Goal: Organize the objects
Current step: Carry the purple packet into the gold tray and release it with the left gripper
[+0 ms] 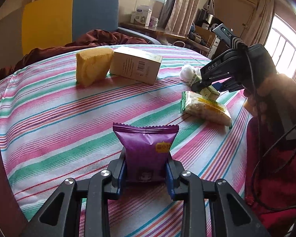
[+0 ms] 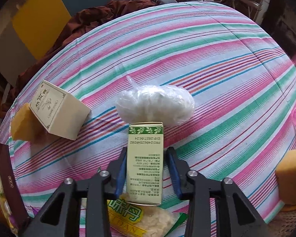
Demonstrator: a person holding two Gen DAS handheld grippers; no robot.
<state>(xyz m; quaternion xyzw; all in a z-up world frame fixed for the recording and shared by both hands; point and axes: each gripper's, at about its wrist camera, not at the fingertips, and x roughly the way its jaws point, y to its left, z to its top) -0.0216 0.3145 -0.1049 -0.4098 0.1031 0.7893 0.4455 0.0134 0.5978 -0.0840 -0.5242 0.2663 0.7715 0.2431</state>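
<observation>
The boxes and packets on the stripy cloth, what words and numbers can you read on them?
"PRO:240625HRC02" and "EXP:2027 06 24": upside down on the small green box in the right gripper.
"DAS": on the right gripper's arm.
"YDAN": partly hidden, on the snack bag.
Purple packet in the left gripper: yellow label too small to read.
Beige carton: characters too blurred; its barcode digits too.
</observation>
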